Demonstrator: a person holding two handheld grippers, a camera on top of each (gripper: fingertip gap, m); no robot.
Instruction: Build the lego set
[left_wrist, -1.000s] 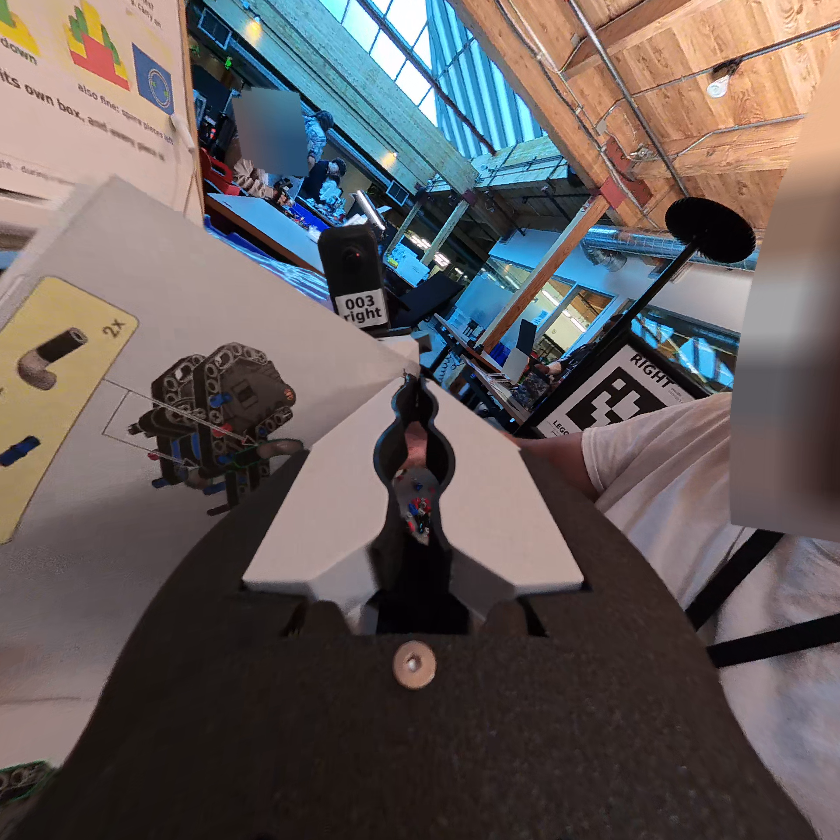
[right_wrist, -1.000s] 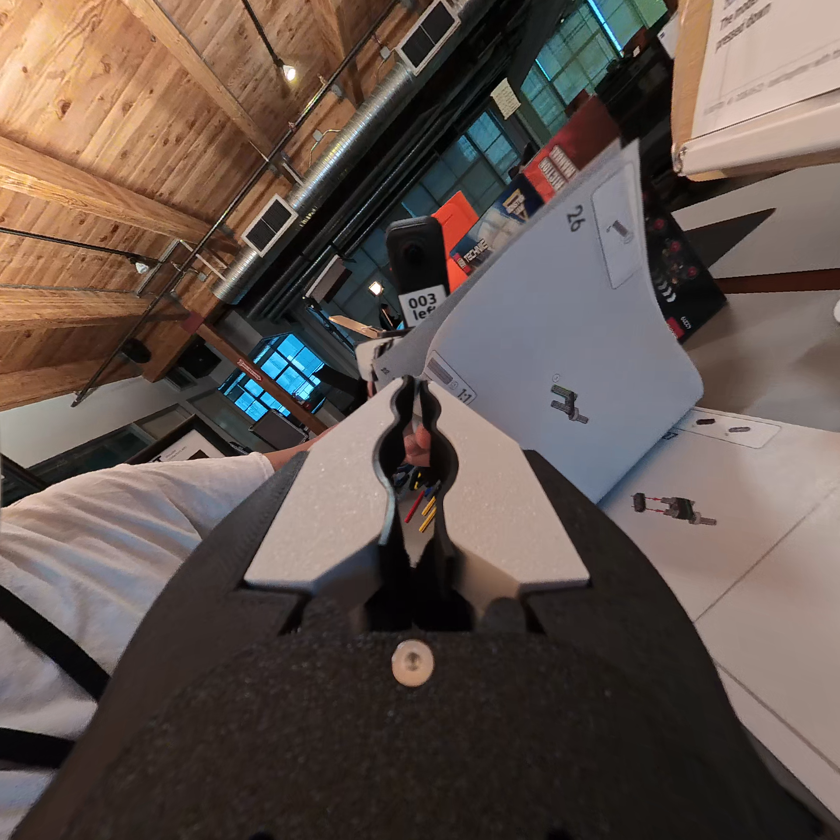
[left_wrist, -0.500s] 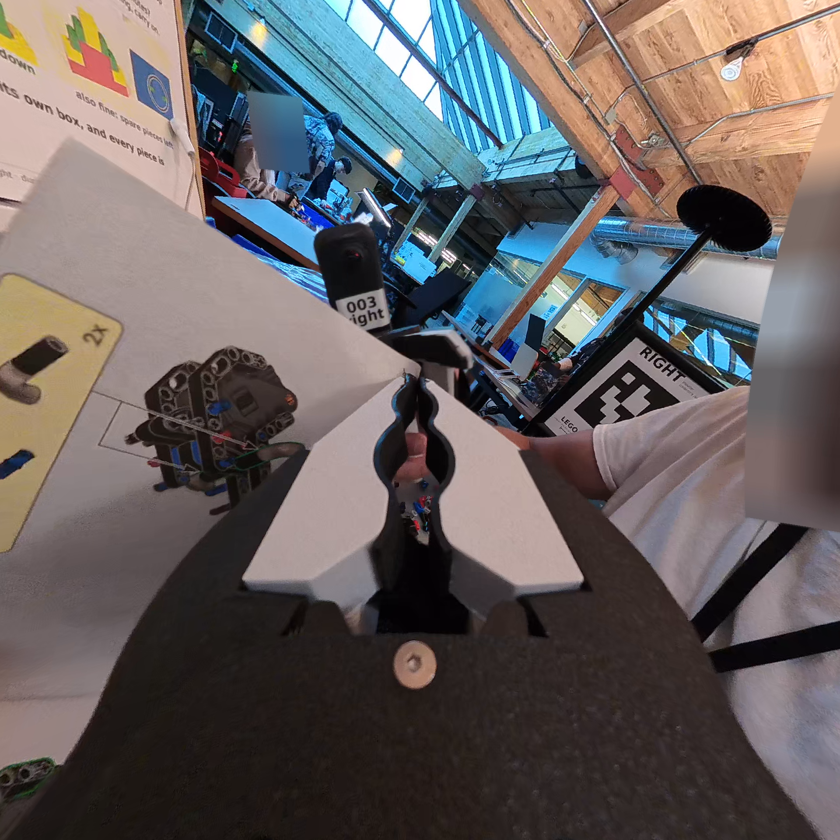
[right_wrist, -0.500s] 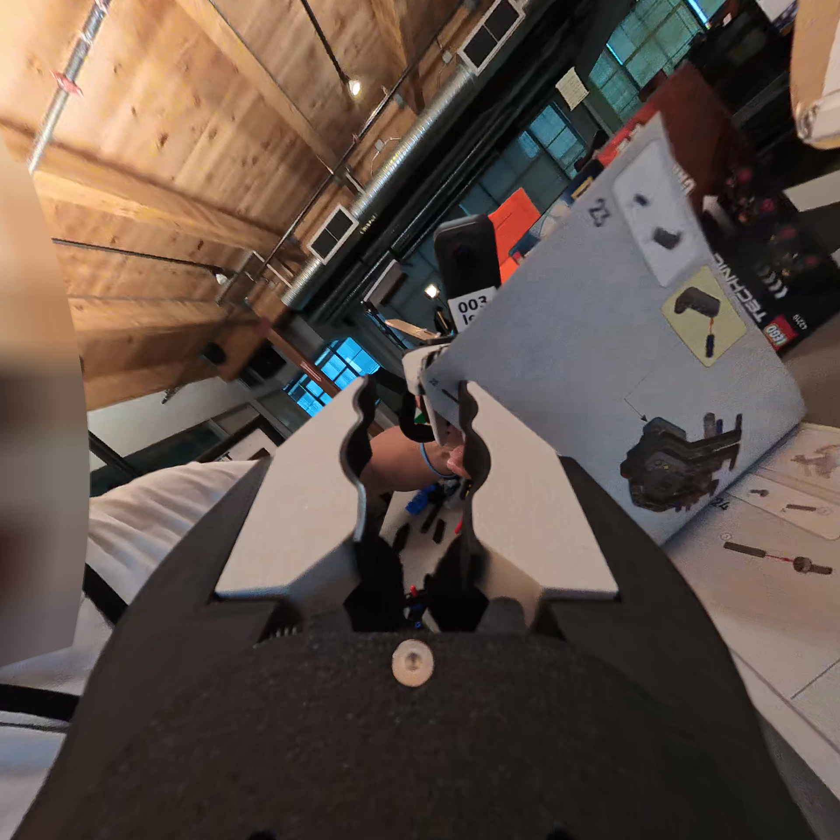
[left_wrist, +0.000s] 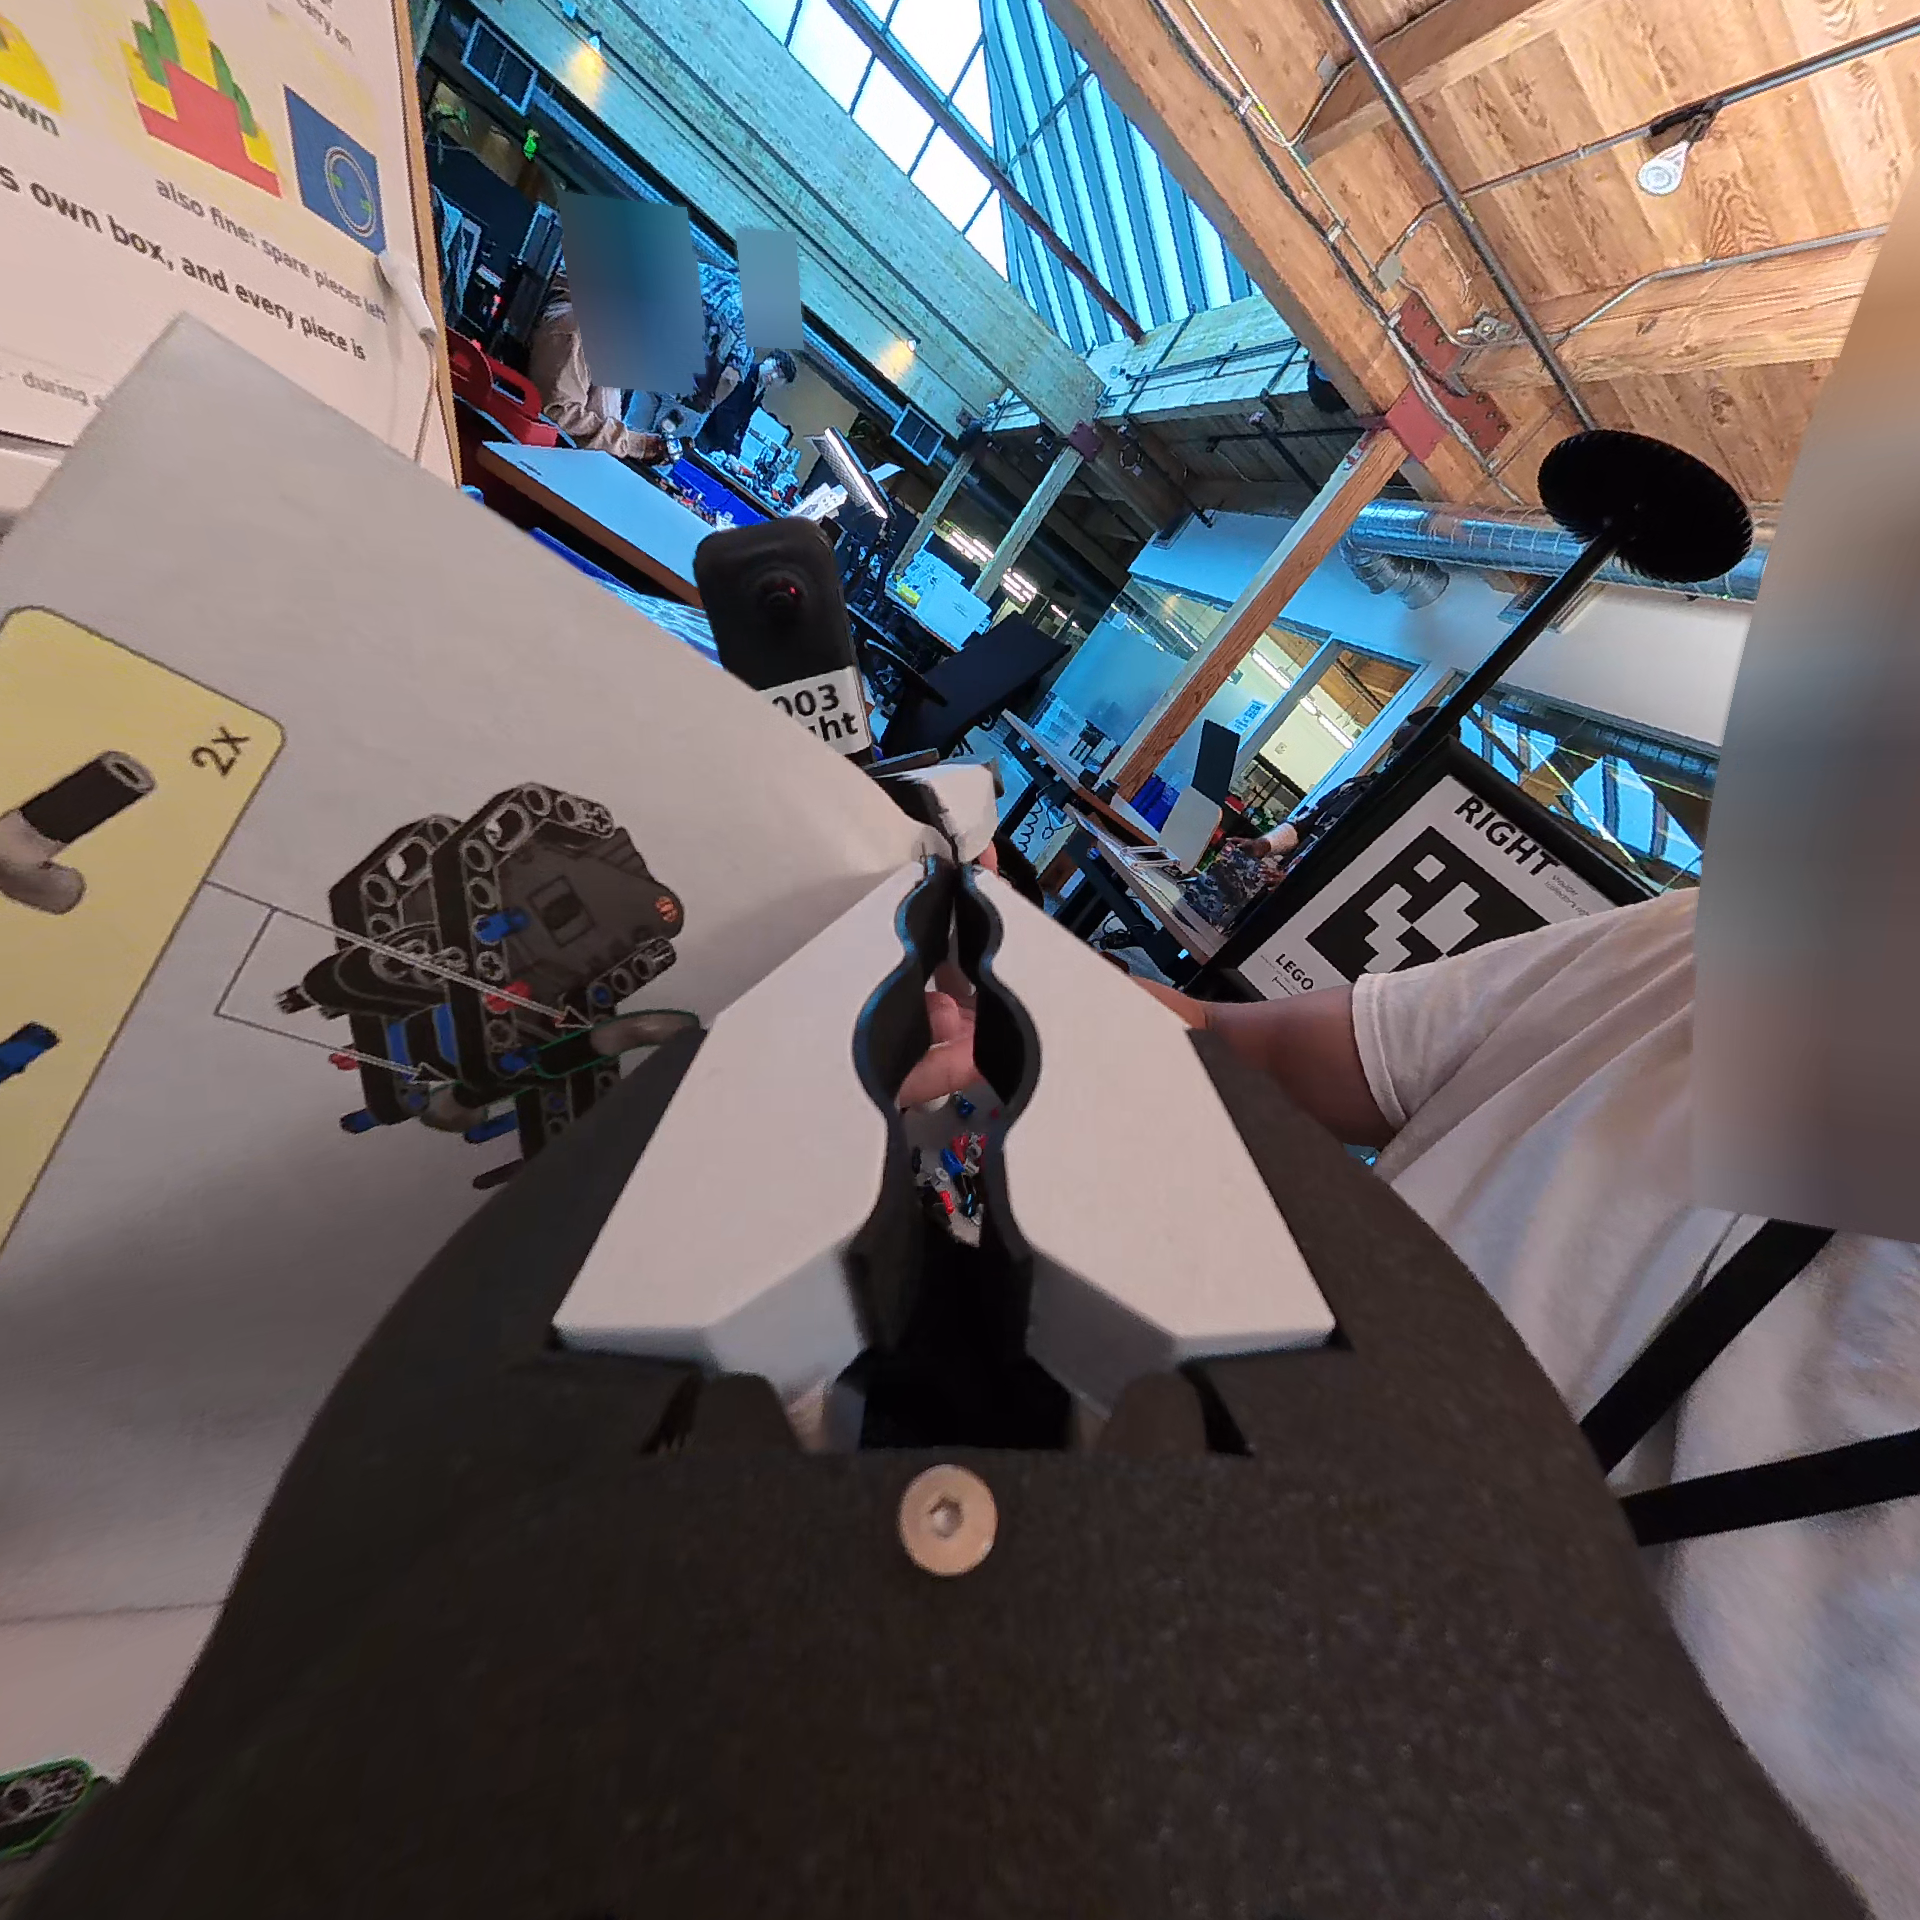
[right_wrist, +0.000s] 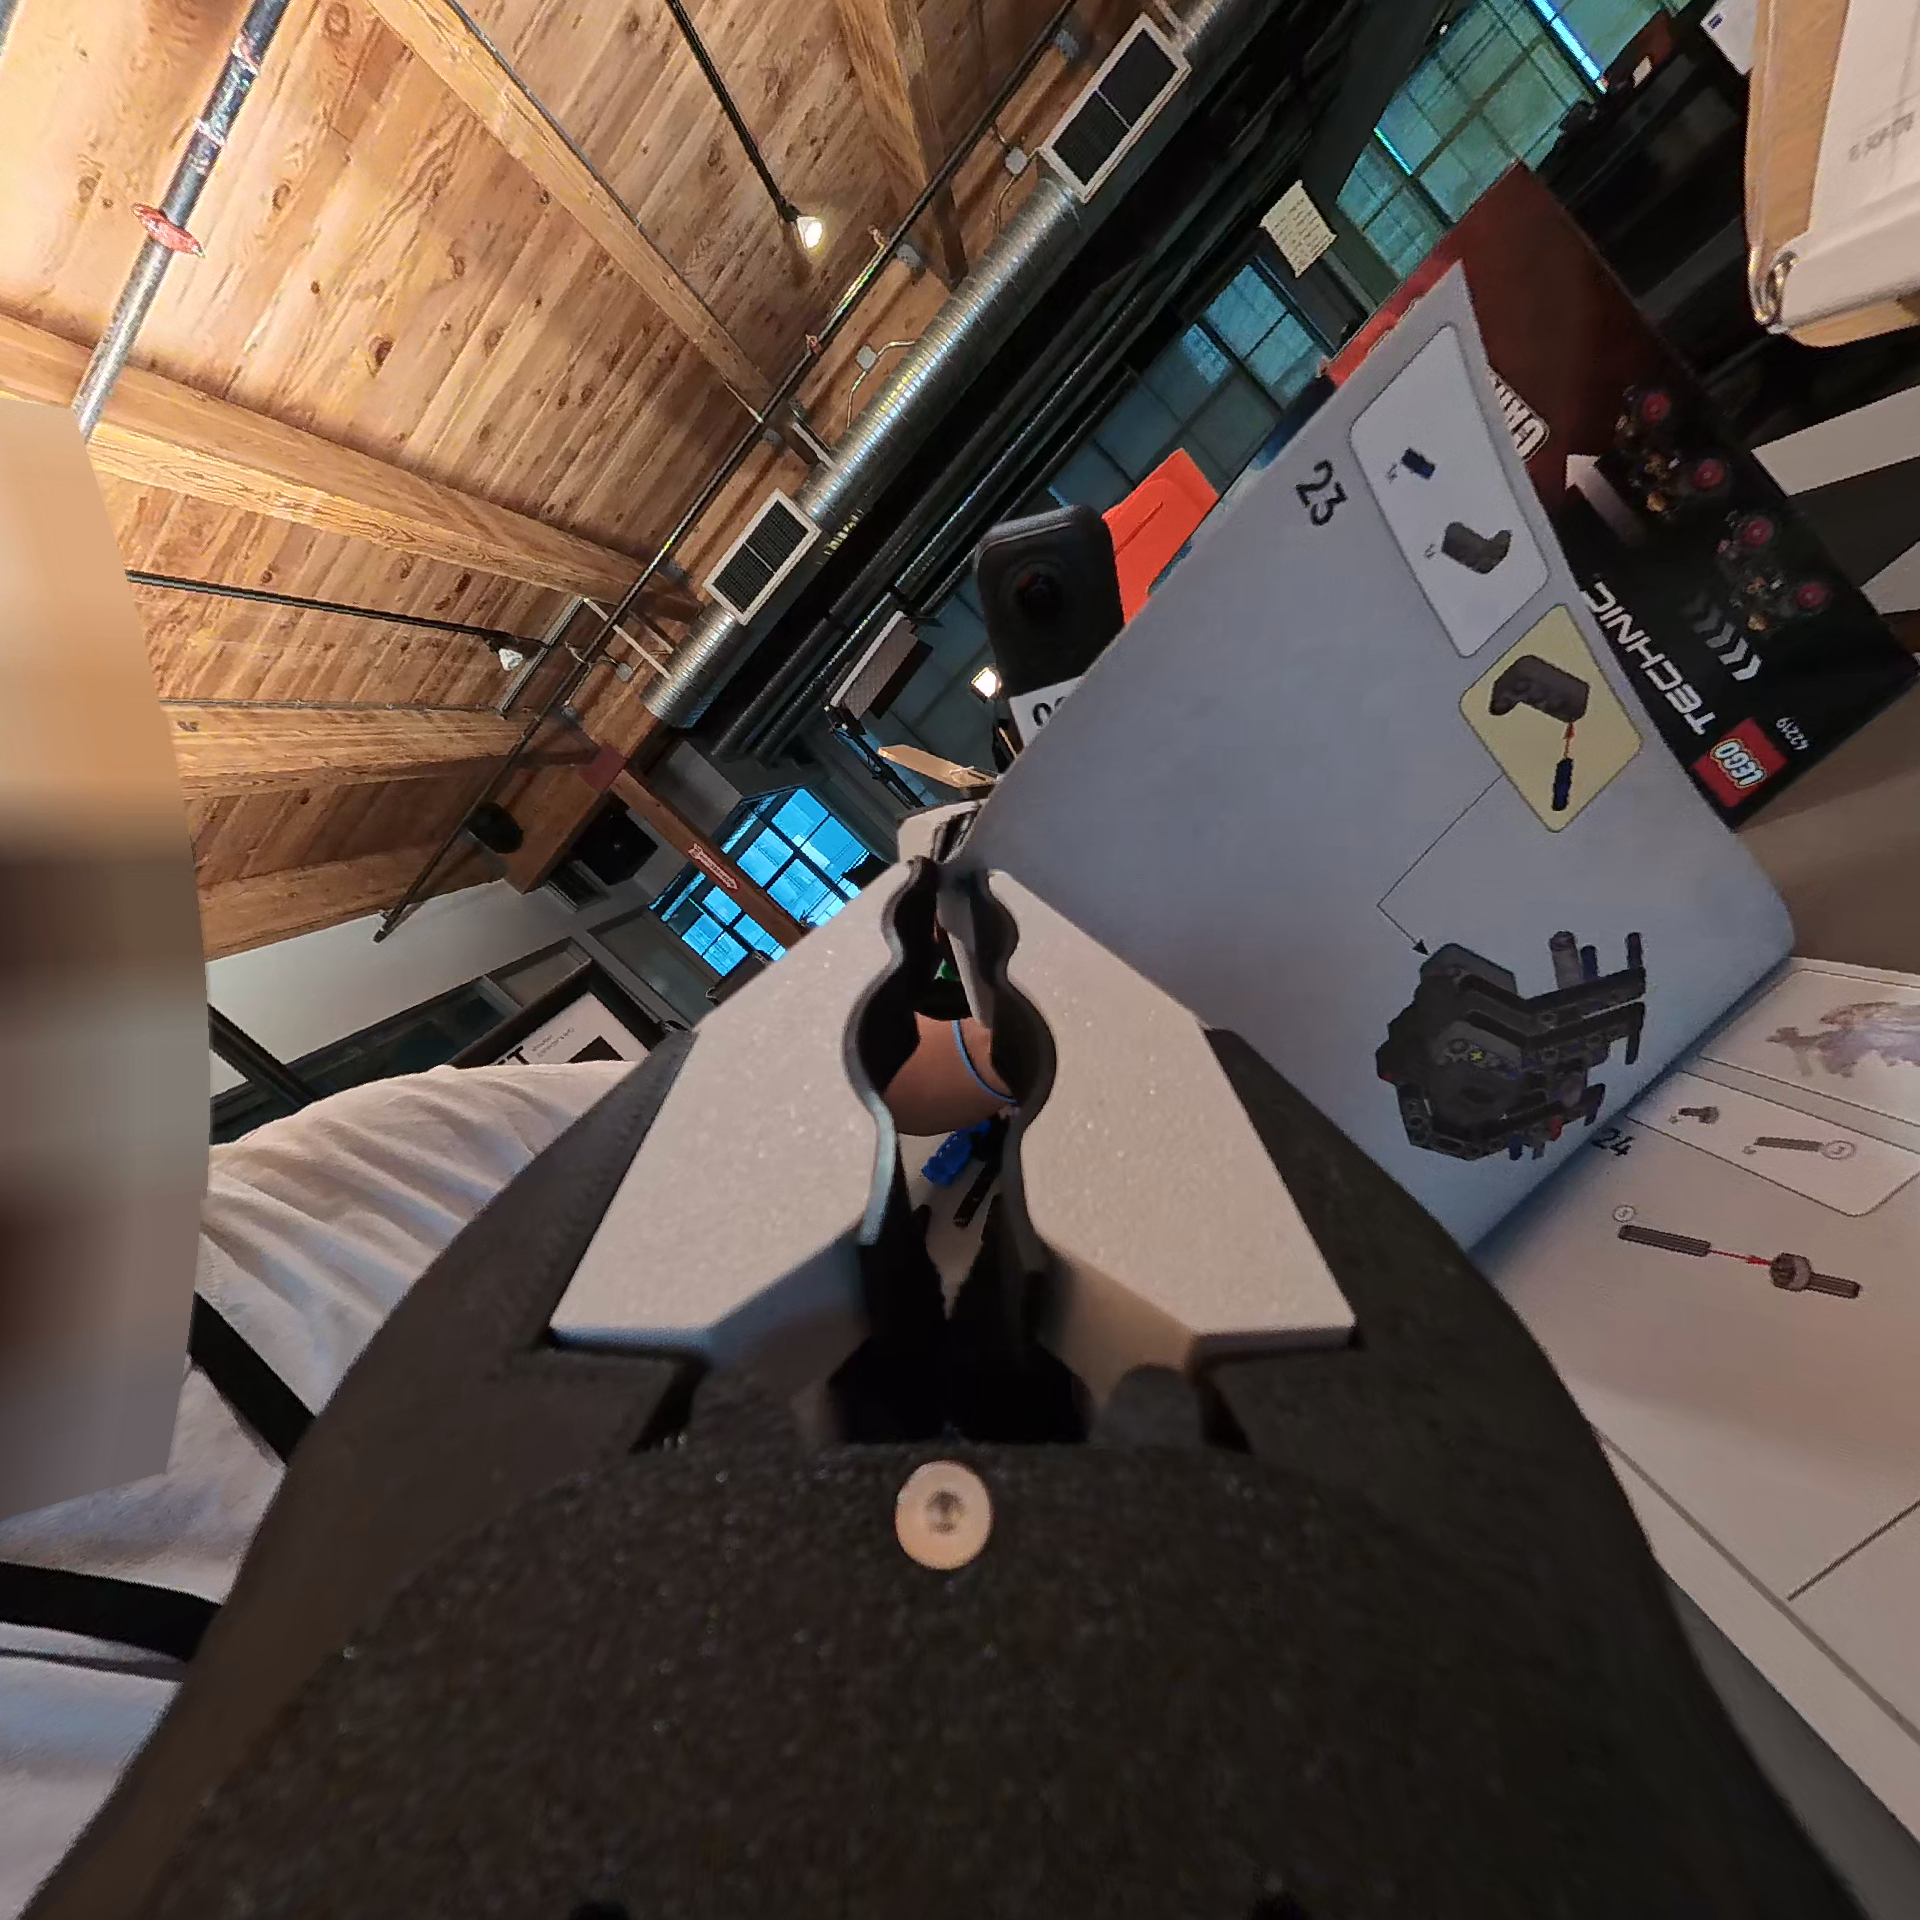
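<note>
While both grippers meet at a raised page (left_wrist: 468, 727) of the instruction booklet, the left gripper (left_wrist: 948, 883) and right gripper (right_wrist: 940, 883) each pinch its corner, jaws nearly closed. Page-turning seems underway; next, lay it flat gently. Loose lego pieces (right_wrist: 951, 1153) lie on the table beyond.

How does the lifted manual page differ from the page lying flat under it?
The lifted page stands curved, its corner pinched by the right gripper; the flat page lies flat. The lifted page shows a large dark assembly, the flat page only small parts. Both are pale instruction sheets.
</note>
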